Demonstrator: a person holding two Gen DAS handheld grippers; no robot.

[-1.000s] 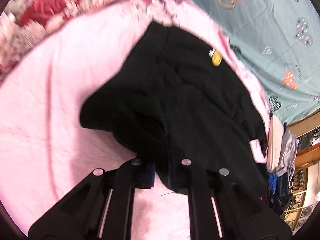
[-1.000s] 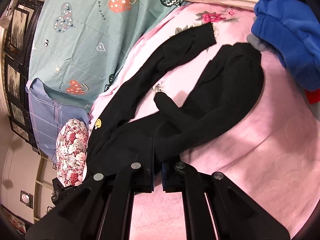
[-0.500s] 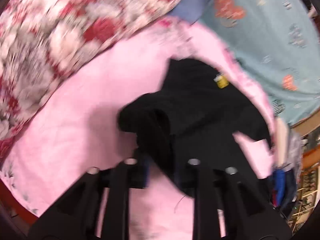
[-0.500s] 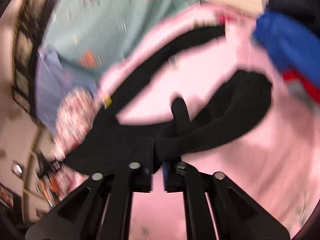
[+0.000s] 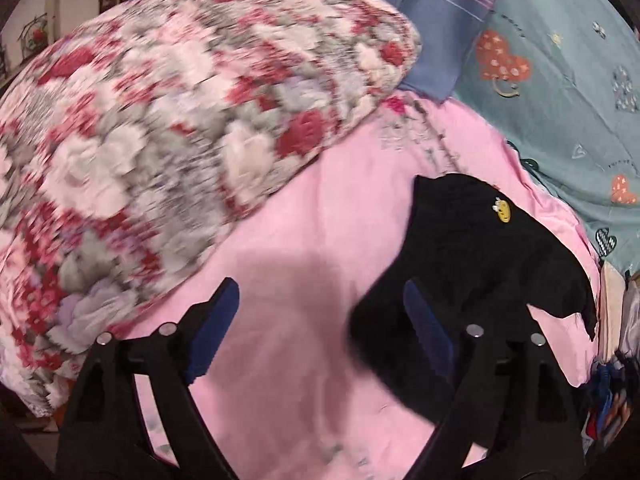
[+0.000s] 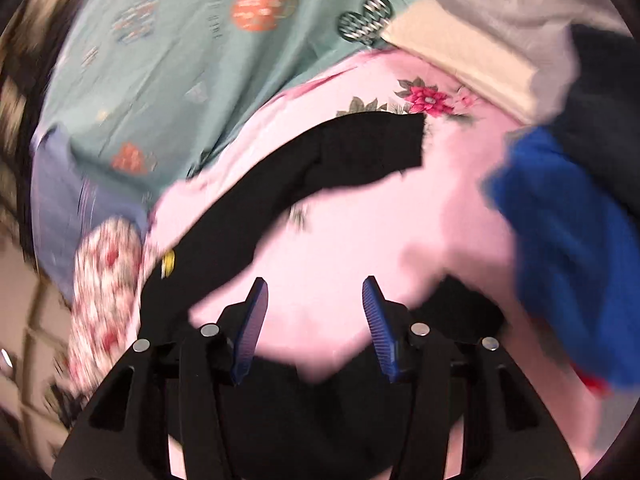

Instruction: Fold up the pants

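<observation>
The black pants [image 5: 480,256] with a small yellow smiley badge [image 5: 503,211] lie on the pink bed sheet [image 5: 320,240]. My left gripper [image 5: 320,320] is open and empty; its right finger rests against the pants' waist end. In the right wrist view the pants [image 6: 304,184] stretch from lower left to upper right, and more black cloth lies under the fingers. My right gripper [image 6: 316,320] is open and empty above the sheet [image 6: 360,240].
A floral quilt [image 5: 180,120] is bunched at the left of the bed. A teal heart-print sheet [image 5: 560,80] covers the far side. A blue garment [image 6: 560,260] and a pile of folded clothes [image 6: 480,40] sit at the right.
Both grippers were shut on the black pants and have opened and let go. Both views have swung; the left one now faces the floral quilt.
</observation>
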